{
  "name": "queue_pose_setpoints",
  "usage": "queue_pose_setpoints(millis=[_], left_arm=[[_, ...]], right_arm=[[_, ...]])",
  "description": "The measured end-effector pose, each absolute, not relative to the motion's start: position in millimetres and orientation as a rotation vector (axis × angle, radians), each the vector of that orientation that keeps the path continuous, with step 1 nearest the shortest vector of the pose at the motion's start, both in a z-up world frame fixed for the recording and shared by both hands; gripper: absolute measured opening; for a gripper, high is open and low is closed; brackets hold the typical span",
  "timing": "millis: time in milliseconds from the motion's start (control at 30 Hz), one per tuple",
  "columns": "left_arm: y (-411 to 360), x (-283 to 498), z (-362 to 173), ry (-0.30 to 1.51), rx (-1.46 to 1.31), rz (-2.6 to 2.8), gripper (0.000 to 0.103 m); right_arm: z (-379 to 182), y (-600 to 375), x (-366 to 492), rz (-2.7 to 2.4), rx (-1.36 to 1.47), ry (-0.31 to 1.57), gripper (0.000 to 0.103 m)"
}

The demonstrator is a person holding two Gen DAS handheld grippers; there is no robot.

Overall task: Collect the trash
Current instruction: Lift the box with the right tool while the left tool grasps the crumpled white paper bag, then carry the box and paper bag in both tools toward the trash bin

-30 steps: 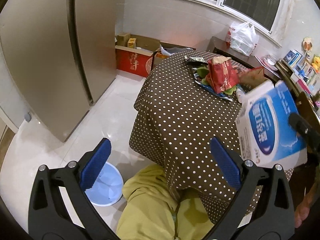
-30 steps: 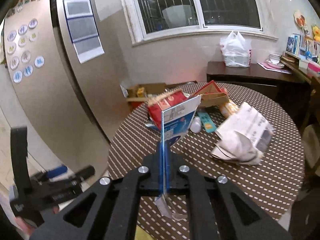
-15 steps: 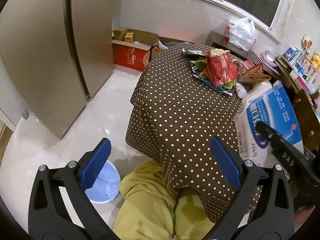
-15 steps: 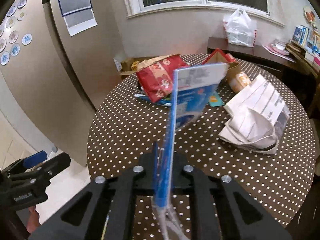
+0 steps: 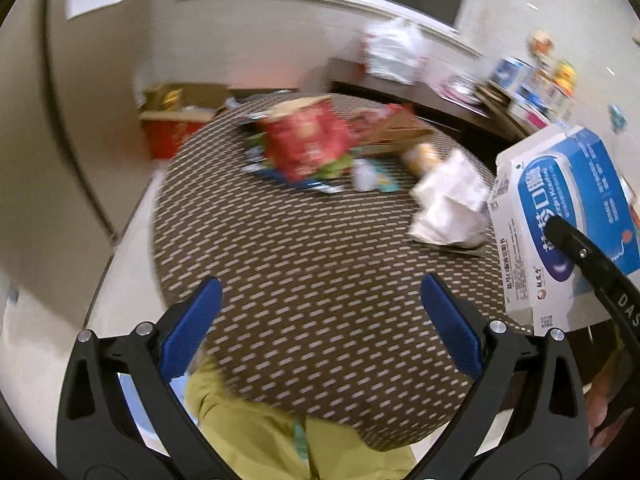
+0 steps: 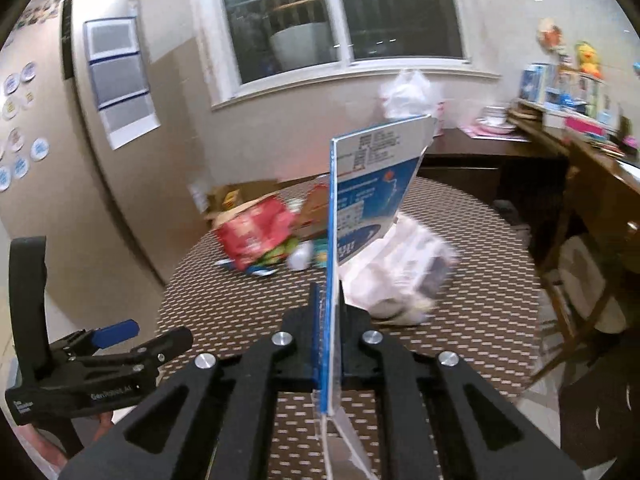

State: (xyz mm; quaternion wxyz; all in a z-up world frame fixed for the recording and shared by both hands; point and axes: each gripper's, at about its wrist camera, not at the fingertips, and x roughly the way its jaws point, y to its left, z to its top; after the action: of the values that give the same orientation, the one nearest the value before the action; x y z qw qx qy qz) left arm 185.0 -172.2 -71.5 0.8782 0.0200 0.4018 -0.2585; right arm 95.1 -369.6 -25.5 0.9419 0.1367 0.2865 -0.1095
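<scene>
While the right gripper (image 6: 329, 322) clamps the flattened blue-and-white box (image 6: 362, 196) edge-on above the polka-dot desk (image 5: 320, 264), the left gripper (image 5: 320, 316) gapes wide, holding nothing. Beyond the box lie a red snack bag (image 5: 308, 142) and crumpled white paper (image 5: 450, 200).

Home dining room | round polka-dot table (image 5: 312, 264) | fridge with magnets (image 6: 36, 128) | dark sideboard (image 6: 492, 152) | barred window (image 6: 340, 12)

flattened blue-and-white cardboard box (image 6: 360, 208): glossy print
brown dotted tablecloth (image 5: 304, 264): matt cloth
crumpled white bag (image 5: 448, 204): creased paper
</scene>
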Motion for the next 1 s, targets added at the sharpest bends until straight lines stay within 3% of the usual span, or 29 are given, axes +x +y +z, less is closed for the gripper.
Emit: queue_pose_setpoints(millis=[600,667,733,767,800,933,1000], left_arm=[[-336,202,-110,0.903,0.186,-0.941,0.096],[-347,200,-112,0.871,0.217,-0.933,0.082],[-358,201,-118,0.861,0.263,-0.925,0.059],[-364,204,-122,0.871,0.267,-0.936,0.054],[-369,208,-128,0.894,0.276,-0.933,0.039],[-368,213,-119,0.903,0.272,-0.904,0.018],[-362,208,-111,0.873,0.292,-0.884,0.015]], right_arm=[[-63,-474,94,-0.376,0.38,0.633,0.006],[-65,-479,95,-0.378,0.392,0.636,0.006],[-69,-482,96,-0.369,0.4,0.638,0.006],[-70,-481,97,-0.364,0.403,0.642,0.006],[-73,-481,98,-0.358,0.411,0.65,0.006],[-76,-479,101,-0.333,0.426,0.654,0.006],[-75,-474,104,-0.315,0.426,0.653,0.006]])
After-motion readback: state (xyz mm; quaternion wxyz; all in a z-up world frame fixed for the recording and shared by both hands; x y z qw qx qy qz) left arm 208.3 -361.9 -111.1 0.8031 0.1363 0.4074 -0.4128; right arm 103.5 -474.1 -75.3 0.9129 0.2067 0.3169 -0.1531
